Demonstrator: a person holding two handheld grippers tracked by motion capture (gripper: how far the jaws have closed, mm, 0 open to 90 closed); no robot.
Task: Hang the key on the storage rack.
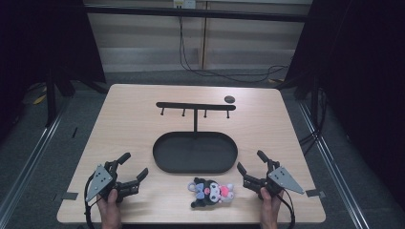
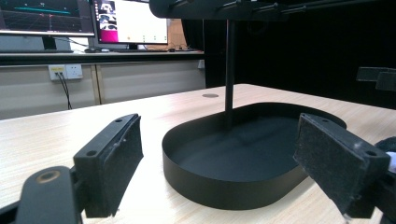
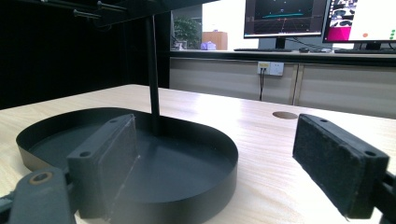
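While resting low on pale wood-grain tabletop (image 1: 133,124): left gripper (image 1: 133,168) and right gripper (image 1: 250,163), jaws spread wide, nothing between, fuzzy black rectangular pads (image 2: 122,161). Soft plush toy (image 1: 211,192), black with pink and white, lying near front edge between both grippers, just before matte black oval tray (image 1: 162,160) with thin post and hook bar (image 1: 195,106).

The high view looks forward and down over the whole desk (image 1: 143,119). Each claw view sits low and close at the near edge, facing twelve o'clock; both share the black tray (image 2: 224,186) and its post (image 3: 152,70).
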